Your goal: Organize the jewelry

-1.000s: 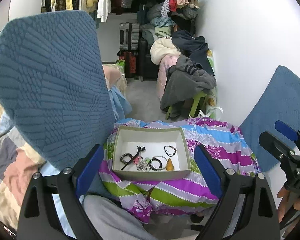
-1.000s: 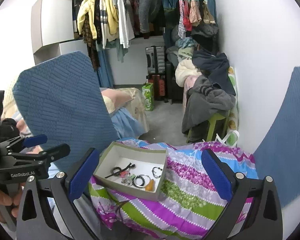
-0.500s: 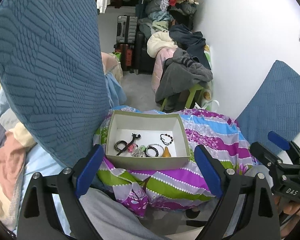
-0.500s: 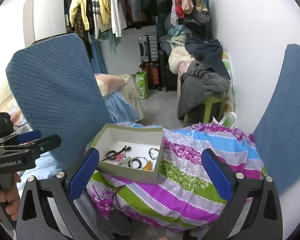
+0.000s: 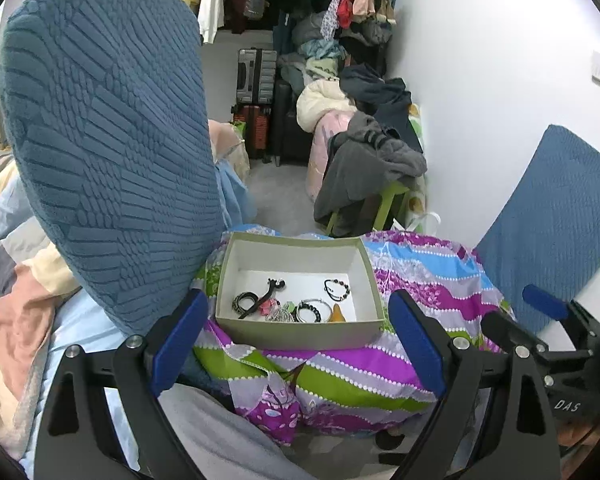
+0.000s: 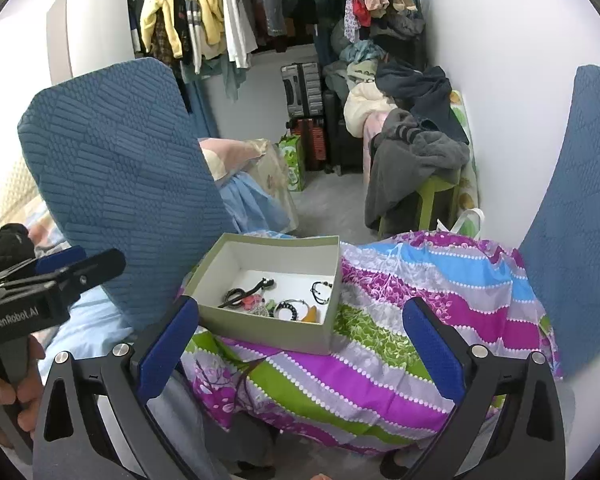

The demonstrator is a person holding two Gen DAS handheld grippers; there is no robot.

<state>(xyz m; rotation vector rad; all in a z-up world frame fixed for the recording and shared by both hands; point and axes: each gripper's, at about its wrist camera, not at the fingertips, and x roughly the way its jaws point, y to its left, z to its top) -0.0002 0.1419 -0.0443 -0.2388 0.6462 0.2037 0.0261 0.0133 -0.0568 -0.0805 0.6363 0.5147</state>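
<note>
A shallow grey cardboard box [image 5: 300, 330] sits on a colourful striped cloth [image 5: 420, 280]. It also shows in the right wrist view [image 6: 268, 332]. Inside lie several pieces: a black hair stick [image 5: 260, 300], a black beaded bracelet [image 5: 337, 289], a dark bracelet [image 5: 310, 311], an amber pendant [image 5: 337, 314]. My left gripper [image 5: 298, 344] is open and empty, held short of the box's near wall. My right gripper [image 6: 300, 350] is open and empty, above the cloth in front of the box. Each gripper shows at the edge of the other's view.
A tall blue quilted cushion [image 5: 100, 152] stands left of the box, a second blue cushion [image 5: 556, 232] leans on the white wall at right. Behind are a green stool with clothes [image 5: 372, 168], suitcases [image 5: 256, 76] and hanging clothes.
Both views have shifted slightly and the box now sits a little closer and lower in them. Both grippers stay open and empty.
</note>
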